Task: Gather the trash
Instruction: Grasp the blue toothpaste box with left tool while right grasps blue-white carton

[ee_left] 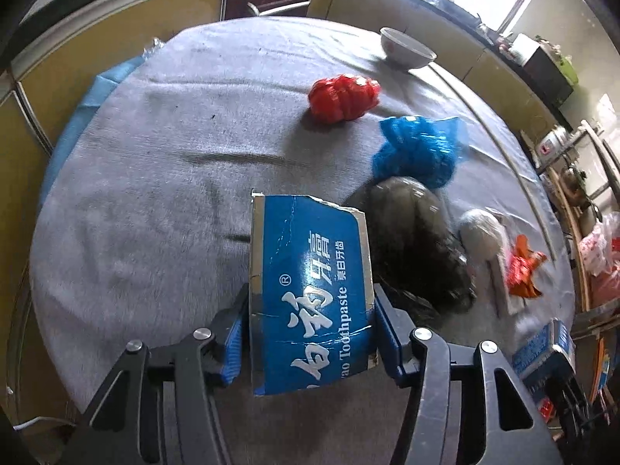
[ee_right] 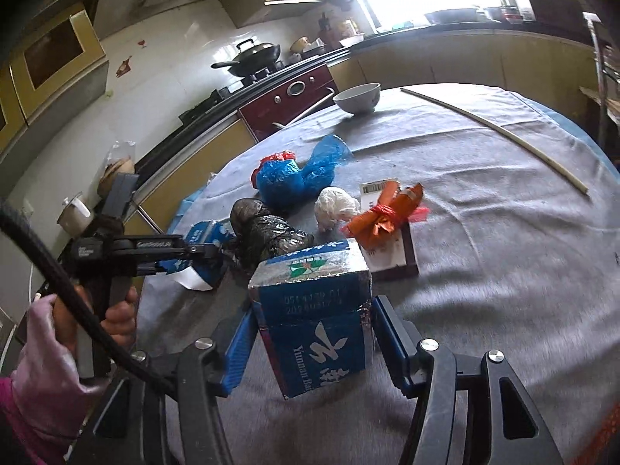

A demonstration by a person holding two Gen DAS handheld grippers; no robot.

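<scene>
My left gripper (ee_left: 310, 310) is shut on a torn blue toothpaste box piece (ee_left: 310, 290) above the grey-clothed round table (ee_left: 155, 193). My right gripper (ee_right: 310, 333) is shut on another blue toothpaste box (ee_right: 314, 321), silver end forward. On the table lie a red bag wad (ee_left: 343, 97), a blue bag wad (ee_left: 418, 147), a black bag wad (ee_left: 410, 232), a white wad (ee_left: 480, 232) and an orange wrapper (ee_left: 521, 267). The right wrist view shows the left gripper (ee_right: 209, 248), the blue wad (ee_right: 294, 178), black wad (ee_right: 263, 228), white wad (ee_right: 335, 207) and orange wrapper (ee_right: 387, 213).
A white bowl (ee_left: 407, 48) stands at the table's far edge, also in the right wrist view (ee_right: 358, 97). A long pale stick (ee_right: 496, 131) lies on the cloth. A flat maroon box (ee_right: 395, 259) lies under the orange wrapper. Yellow cabinets and a stove ring the table.
</scene>
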